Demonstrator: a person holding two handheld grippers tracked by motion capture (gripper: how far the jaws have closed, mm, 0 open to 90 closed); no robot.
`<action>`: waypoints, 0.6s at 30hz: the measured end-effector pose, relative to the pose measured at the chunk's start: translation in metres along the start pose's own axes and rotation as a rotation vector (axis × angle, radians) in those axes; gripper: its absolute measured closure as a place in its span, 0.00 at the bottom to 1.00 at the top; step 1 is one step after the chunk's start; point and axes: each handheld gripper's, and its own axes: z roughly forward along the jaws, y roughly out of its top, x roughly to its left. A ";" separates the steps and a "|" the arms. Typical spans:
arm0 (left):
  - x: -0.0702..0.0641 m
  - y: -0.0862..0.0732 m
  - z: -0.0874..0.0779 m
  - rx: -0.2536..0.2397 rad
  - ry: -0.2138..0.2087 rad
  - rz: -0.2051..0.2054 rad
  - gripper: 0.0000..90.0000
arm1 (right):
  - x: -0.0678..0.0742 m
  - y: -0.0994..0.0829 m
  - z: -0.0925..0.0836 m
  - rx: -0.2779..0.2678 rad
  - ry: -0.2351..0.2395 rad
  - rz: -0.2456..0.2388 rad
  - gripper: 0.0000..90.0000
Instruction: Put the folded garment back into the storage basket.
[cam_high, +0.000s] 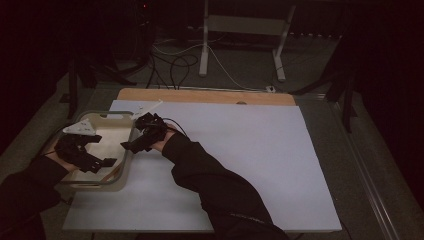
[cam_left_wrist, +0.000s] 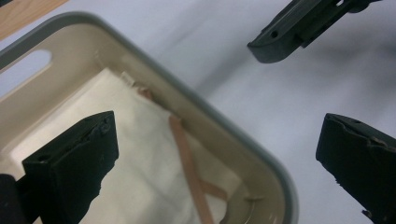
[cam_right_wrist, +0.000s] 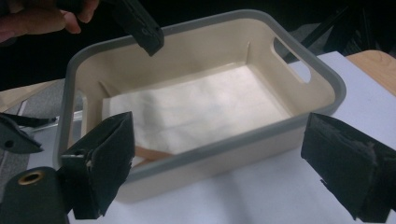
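Two grippers: both at the cream bin with the grey rim (cam_high: 127, 150), which sits at the left edge of the pale blue mat (cam_high: 260, 150)
Left gripper (cam_high: 102, 164): hangs over the bin's near end in the high view; its jaws stand wide apart with nothing between the pads, one jaw above the bin's inside and the other out over the mat in the left gripper view
Right gripper (cam_high: 131, 145): just outside the bin's right wall in the high view, pointing at it; jaws spread wide and holding nothing, the bin's long wall (cam_right_wrist: 224, 154) lying across the gap between them in the right gripper view
Bin contents: a folded white cloth (cam_right_wrist: 196, 107) lies flat on the floor of the bin; two thin tan strips (cam_left_wrist: 189, 163) cross over its corner near the wall, perhaps straps sewn to the cloth, though the blur leaves that unsure
Contact: neither gripper touches the cloth or the bin, as far as the views tell
Table: a wooden edge (cam_high: 205, 96) shows beyond the mat's far side
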 end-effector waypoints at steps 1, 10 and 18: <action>-0.002 0.002 0.001 0.000 -0.004 0.005 0.01 | -0.001 -0.001 -0.002 0.006 -0.004 -0.004 0.11; -0.010 0.024 0.008 -0.016 -0.023 0.027 0.01 | -0.010 -0.011 -0.024 0.015 -0.029 0.006 0.11; -0.023 0.044 0.019 -0.033 -0.062 0.062 0.01 | -0.020 -0.021 -0.043 0.028 -0.058 0.005 0.11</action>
